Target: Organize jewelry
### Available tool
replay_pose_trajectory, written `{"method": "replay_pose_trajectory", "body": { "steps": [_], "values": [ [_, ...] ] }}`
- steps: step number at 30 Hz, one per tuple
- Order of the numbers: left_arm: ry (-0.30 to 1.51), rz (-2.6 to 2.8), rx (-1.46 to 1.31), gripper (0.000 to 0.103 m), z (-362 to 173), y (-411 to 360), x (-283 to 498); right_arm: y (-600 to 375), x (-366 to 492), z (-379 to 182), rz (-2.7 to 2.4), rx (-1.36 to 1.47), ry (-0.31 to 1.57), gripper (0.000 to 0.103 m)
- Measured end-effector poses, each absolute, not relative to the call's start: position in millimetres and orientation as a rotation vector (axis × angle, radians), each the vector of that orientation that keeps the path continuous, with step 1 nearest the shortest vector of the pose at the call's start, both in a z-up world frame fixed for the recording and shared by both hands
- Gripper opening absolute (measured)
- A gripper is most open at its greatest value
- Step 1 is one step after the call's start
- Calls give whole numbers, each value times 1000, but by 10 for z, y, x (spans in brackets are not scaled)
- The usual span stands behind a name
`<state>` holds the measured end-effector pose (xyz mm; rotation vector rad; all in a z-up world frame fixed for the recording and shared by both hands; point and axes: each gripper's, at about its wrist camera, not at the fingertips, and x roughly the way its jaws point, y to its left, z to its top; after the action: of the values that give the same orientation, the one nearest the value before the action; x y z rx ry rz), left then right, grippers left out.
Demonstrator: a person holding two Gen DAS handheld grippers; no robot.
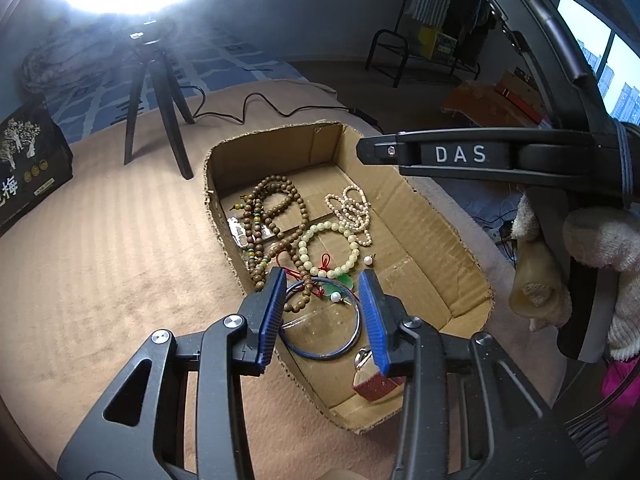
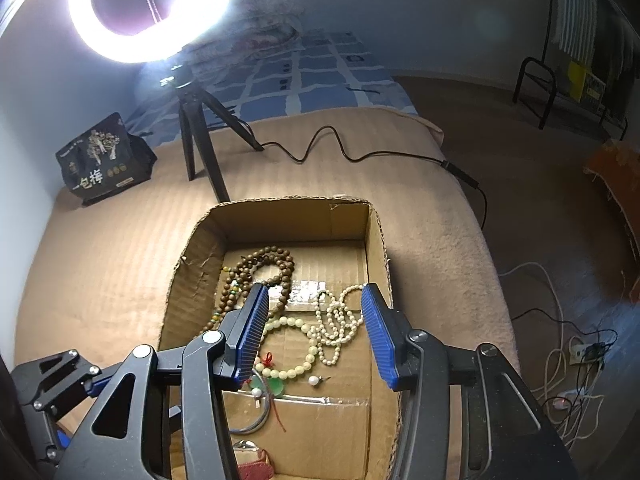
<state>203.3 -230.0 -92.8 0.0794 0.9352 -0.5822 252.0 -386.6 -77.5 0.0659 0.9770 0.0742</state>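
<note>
A: Beige blanket (image 1: 120, 240) under ring light; jewelry sits inside cardboard box (image 1: 424, 216). Left gripper (image 1: 323, 316) and right gripper (image 2: 312, 336): jaws released, empty.

B: I'd judge the pearl strand (image 2: 332, 320) light, limp, slippery; pinch a bunched section.

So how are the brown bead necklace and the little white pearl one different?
The brown bead strand is dark and wood-coloured, while the small pearl strand is pale cream. The brown strand's beads look bigger than the pearl strand's tiny ones. The brown strand lies by the cardboard box's left wall in the left wrist view, and the pearl strand lies nearer the right. Both are round-bead strings lying loose in loops on the box floor.
</note>
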Motion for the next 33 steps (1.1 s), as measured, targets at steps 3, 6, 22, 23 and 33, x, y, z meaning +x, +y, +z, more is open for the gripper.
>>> {"method": "replay_pose_trajectory", "body": {
  "steps": [3,6,22,23,33],
  "values": [
    [926,-576,78,38,-877,-2260,1993,-3834,2459,-714,73,58,968,47],
    [917,-573,78,38,-818,-2213,1937,-3807,2388,-629,67,49,953,47],
    [839,-517,81,38,-379,-1707,1433,-3456,1755,-92,74,20,825,59],
    [835,-511,75,38,-351,-1645,1381,-3434,1717,-61,76,21,815,60],
    [778,-469,50,52,-150,-1274,1033,-3248,1315,113,55,-26,723,75]
  ]
}}
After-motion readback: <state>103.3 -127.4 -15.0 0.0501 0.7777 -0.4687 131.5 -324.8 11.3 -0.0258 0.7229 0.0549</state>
